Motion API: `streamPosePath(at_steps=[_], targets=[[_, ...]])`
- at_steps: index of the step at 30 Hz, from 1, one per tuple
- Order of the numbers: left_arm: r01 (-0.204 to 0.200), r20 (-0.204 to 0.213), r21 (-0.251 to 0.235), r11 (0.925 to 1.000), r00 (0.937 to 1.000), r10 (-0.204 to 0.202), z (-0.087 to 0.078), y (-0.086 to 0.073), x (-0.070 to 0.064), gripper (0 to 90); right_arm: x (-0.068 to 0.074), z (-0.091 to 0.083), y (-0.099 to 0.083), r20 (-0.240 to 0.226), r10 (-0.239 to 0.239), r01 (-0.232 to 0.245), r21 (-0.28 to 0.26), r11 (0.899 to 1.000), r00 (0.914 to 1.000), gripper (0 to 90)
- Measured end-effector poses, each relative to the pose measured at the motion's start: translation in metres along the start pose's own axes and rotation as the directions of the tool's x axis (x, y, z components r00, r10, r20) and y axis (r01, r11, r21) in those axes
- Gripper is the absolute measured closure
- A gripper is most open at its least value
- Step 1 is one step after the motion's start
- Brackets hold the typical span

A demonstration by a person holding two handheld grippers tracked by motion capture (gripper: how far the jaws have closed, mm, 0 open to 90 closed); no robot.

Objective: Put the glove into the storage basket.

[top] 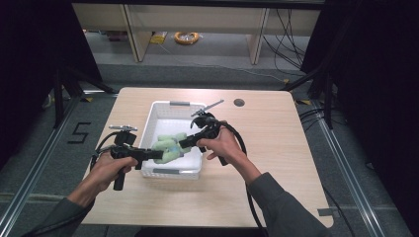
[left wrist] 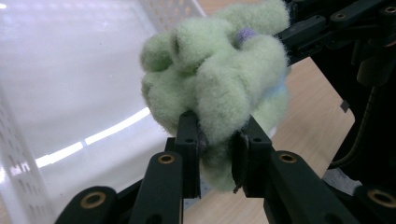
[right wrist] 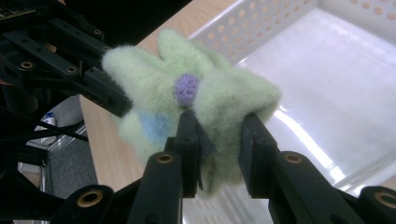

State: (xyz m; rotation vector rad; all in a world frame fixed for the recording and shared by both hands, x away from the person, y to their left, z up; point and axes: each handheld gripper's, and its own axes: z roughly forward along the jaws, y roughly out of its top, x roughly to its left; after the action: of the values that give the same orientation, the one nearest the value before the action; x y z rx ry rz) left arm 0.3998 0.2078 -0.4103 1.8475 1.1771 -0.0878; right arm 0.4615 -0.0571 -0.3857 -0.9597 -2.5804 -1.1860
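A pale green fuzzy plush toy (top: 168, 146) with a purple knob and a light blue patch hangs over the near part of a white perforated basket (top: 163, 111). My left gripper (top: 159, 154) is shut on one end of the toy (left wrist: 219, 84). From the other side my right gripper (top: 182, 143) is shut on the toy (right wrist: 205, 98) too. In the left gripper view the jaws pinch a fold of green fleece, and the right gripper (left wrist: 299, 37) shows beyond it. The right gripper view shows the left gripper (right wrist: 109, 95) holding the toy's far end.
The basket stands in the middle of a light wooden table (top: 276, 148). A round cable hole (top: 239, 102) lies at the table's back right. Cables trail from both grippers across the table. Shelving and floor cables lie beyond the far edge.
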Motion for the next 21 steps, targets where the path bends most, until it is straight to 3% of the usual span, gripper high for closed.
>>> streamPosePath(at_steps=[6,10,21], targets=[[0.025,-0.016,0.027,0.9993,0.9996,-0.025,0.011,0.000,0.015,73.3,-0.014,0.016,0.003,0.011,0.051,-0.052,0.039,0.998,0.9986,72.4],[0.037,-0.038,0.041,0.9985,0.9986,-0.036,0.018,-0.001,0.021,73.0,-0.024,0.031,0.003,0.006,0.059,-0.060,0.057,0.997,0.9982,72.4],[0.052,-0.084,0.084,0.9951,0.9954,-0.044,0.029,-0.004,0.030,70.0,-0.036,0.051,0.001,0.015,0.083,-0.084,0.113,0.990,0.9964,72.3]])
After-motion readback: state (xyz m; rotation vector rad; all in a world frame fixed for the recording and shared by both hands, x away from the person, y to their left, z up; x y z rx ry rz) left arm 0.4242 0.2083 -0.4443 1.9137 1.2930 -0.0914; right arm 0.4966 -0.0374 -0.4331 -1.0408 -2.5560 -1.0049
